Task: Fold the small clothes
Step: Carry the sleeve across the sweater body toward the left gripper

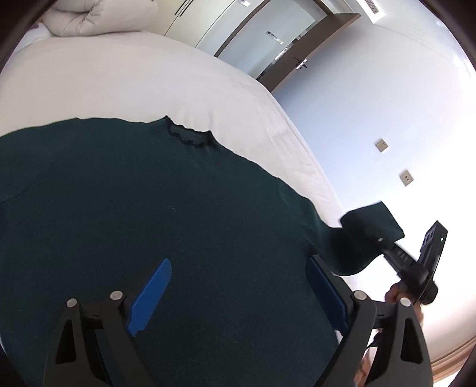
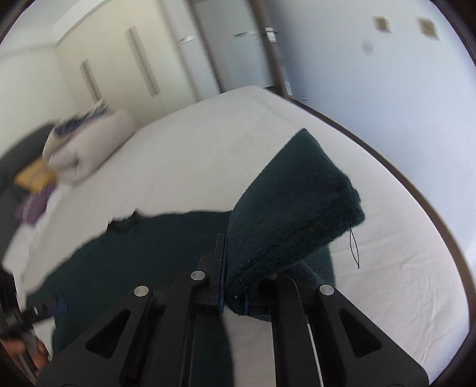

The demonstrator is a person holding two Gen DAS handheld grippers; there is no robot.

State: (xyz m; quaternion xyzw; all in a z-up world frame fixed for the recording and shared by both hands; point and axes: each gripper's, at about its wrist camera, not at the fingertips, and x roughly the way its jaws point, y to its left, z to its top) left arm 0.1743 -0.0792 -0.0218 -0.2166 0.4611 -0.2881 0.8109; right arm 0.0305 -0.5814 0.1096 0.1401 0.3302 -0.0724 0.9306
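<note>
A dark green sweater (image 1: 148,193) lies spread flat on a white bed (image 1: 119,74), its collar (image 1: 190,135) pointing away from me. My left gripper (image 1: 239,265) hovers over the sweater's body, its blue pads (image 1: 151,294) wide apart with nothing between them. My right gripper (image 2: 226,259) is shut on the sweater's sleeve (image 2: 297,208), which hangs lifted above the mattress. The left wrist view shows that sleeve (image 1: 369,223) raised at the bed's right edge, draped over the right gripper (image 1: 377,238). The right wrist view is blurred.
A folded white duvet (image 1: 98,18) sits at the head of the bed, with yellow and purple items (image 2: 32,178) beside it. A white wall with sockets (image 1: 380,145) and a door (image 1: 282,50) stand past the bed's right edge. A hand (image 1: 395,293) holds the right gripper.
</note>
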